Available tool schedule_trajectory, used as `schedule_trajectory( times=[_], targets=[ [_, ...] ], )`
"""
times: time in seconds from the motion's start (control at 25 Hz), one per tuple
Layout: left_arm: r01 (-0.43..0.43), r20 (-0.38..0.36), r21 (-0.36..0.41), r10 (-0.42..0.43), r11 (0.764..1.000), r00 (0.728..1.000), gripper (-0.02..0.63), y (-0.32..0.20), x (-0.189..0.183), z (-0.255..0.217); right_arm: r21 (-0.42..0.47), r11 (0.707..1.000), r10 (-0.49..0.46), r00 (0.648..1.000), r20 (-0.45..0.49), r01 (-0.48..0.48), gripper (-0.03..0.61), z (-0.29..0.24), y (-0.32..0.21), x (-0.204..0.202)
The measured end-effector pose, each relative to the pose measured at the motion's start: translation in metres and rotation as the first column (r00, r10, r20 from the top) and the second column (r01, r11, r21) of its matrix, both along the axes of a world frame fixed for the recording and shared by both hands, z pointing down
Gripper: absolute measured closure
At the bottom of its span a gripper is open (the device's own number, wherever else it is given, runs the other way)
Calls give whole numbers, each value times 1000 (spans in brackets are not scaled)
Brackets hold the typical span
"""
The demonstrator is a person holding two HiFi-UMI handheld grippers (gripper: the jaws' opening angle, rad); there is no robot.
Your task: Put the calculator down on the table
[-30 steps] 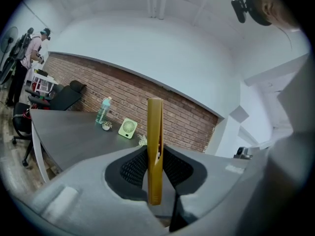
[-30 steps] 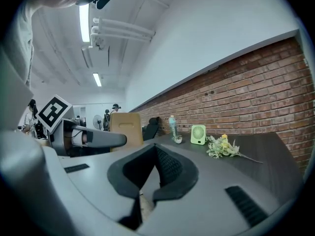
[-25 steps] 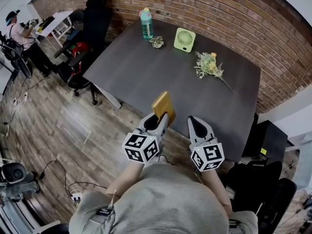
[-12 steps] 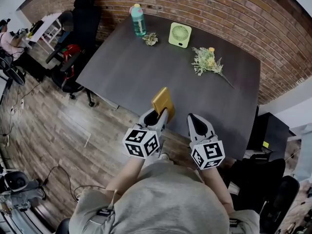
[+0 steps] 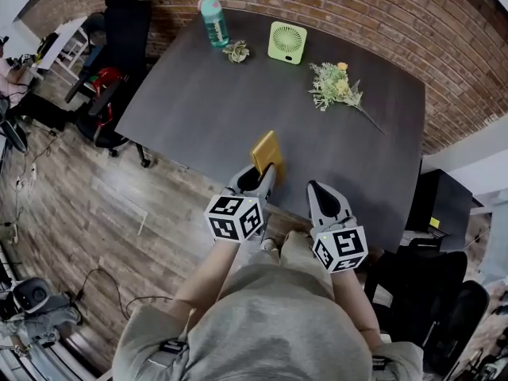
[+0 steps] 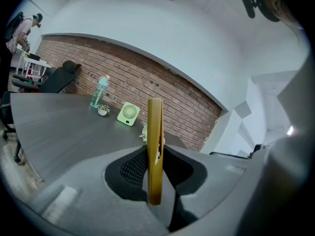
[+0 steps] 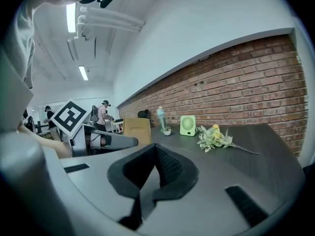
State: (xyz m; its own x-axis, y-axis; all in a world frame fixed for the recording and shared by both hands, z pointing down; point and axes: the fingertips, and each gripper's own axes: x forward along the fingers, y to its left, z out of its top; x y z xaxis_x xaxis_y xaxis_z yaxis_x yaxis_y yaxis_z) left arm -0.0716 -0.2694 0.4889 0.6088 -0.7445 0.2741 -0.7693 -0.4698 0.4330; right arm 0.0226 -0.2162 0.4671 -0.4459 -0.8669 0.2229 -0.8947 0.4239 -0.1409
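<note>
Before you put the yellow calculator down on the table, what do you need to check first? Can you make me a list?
1. Calculator held firmly by the left gripper: ok, the jaws press on both its faces.
2. Bare table ahead of it: ok; the fan, flower sprig and bottle sit far back.
3. Calculator over the table, not the floor: ok in the head view, but near the front edge.
4. Calculator turned flat: not ok, it stands on edge.
5. Right gripper out of the way: ok, shut, empty, off to the side.
6. How high it is above the table: cannot tell.
</note>
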Motion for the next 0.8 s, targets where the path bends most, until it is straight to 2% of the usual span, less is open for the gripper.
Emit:
schedule_trajectory(
  times=[0.36, 0.8],
  targets=[
    [-3, 27, -88, 5, 996, 1000, 526, -22, 19, 43, -27, 1000, -12, 1000, -11, 12, 577, 13, -15, 10],
    [10, 53, -209, 1, 978, 999, 525, -53, 39, 91, -54, 997, -52, 998, -19, 51, 577, 28, -45, 26]
  ],
)
